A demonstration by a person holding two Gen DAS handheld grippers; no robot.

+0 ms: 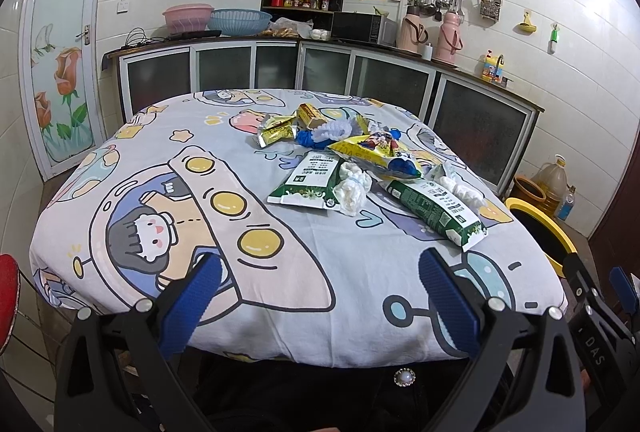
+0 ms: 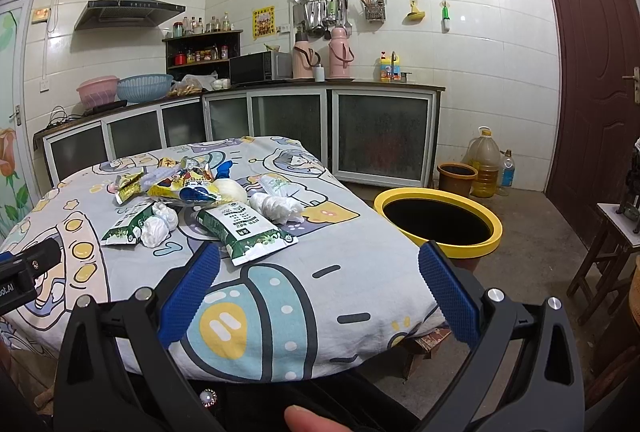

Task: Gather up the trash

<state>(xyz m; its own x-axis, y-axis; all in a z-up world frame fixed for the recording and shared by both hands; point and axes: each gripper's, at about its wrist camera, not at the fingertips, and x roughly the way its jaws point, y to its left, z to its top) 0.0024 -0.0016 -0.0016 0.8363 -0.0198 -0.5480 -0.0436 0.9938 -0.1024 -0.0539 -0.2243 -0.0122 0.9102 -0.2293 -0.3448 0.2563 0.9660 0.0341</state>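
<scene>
A pile of trash lies on the cartoon-print tablecloth (image 1: 280,292): two green-and-white packets (image 1: 310,181) (image 2: 244,228), a yellow snack bag (image 1: 374,152) (image 2: 182,188), crumpled white tissues (image 1: 352,188) (image 2: 280,206) and small yellow wrappers (image 1: 276,131). A yellow-rimmed black bin (image 2: 438,220) (image 1: 540,228) stands on the floor right of the table. My left gripper (image 1: 320,264) is open and empty over the table's near edge. My right gripper (image 2: 320,260) is open and empty, above the table's near right corner, short of the packet.
Kitchen counter with cabinets (image 2: 320,112) runs behind the table. A brown pot (image 2: 456,178), an oil jug (image 2: 484,162) and a bottle stand by the dark door. A wooden stool (image 2: 608,252) is at the far right. A red paddle (image 1: 8,296) shows at the left.
</scene>
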